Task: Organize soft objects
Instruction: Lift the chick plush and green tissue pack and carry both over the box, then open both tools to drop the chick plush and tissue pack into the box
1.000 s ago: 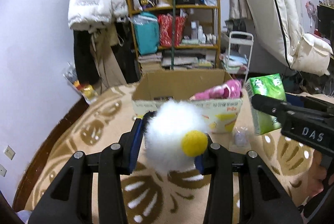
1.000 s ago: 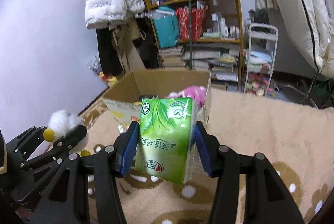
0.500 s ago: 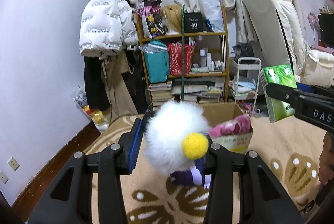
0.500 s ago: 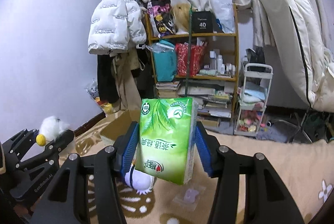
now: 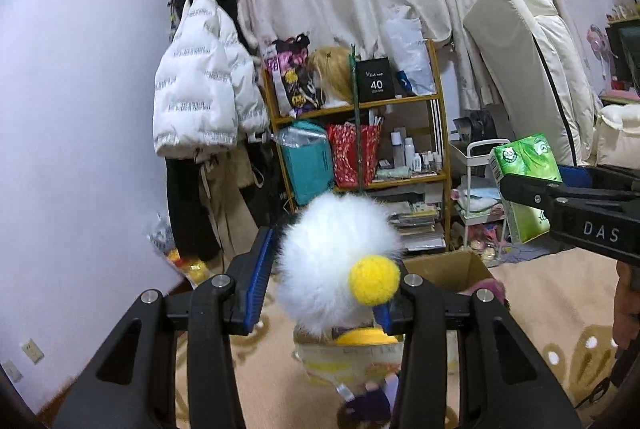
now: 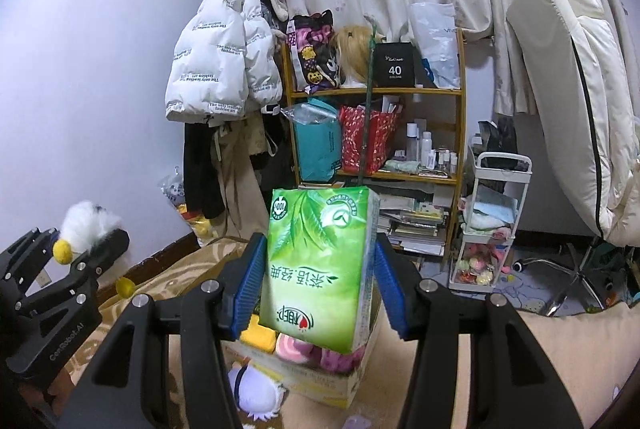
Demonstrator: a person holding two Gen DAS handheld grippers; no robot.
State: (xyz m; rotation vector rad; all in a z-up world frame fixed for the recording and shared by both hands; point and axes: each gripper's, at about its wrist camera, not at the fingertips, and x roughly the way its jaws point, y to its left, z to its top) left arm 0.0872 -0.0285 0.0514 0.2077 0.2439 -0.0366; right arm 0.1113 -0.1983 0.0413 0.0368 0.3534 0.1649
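My left gripper [image 5: 326, 279] is shut on a fluffy white plush with a yellow ball nose [image 5: 336, 261], held up in the air; the same plush [image 6: 82, 229] shows at the left of the right wrist view. My right gripper [image 6: 320, 279] is shut on a green tissue pack [image 6: 320, 269], also lifted; that tissue pack [image 5: 524, 181] appears at the right of the left wrist view. Below both stands an open cardboard box [image 5: 448, 267] [image 6: 340, 385] on the rug, with pink and yellow soft things inside. A white plush [image 6: 256, 391] lies on the rug beside the box.
A wooden shelf [image 6: 380, 133] full of bags, bottles and books stands against the curtain behind the box. A white puffer jacket [image 5: 204, 101] hangs at the left. A small white cart [image 6: 492, 221] and an upright mattress [image 6: 576, 101] are at the right.
Both grippers rose and tilted upward with their loads; the box slid from mid-frame to the bottom of each view, and more of the curtain and wall shows.
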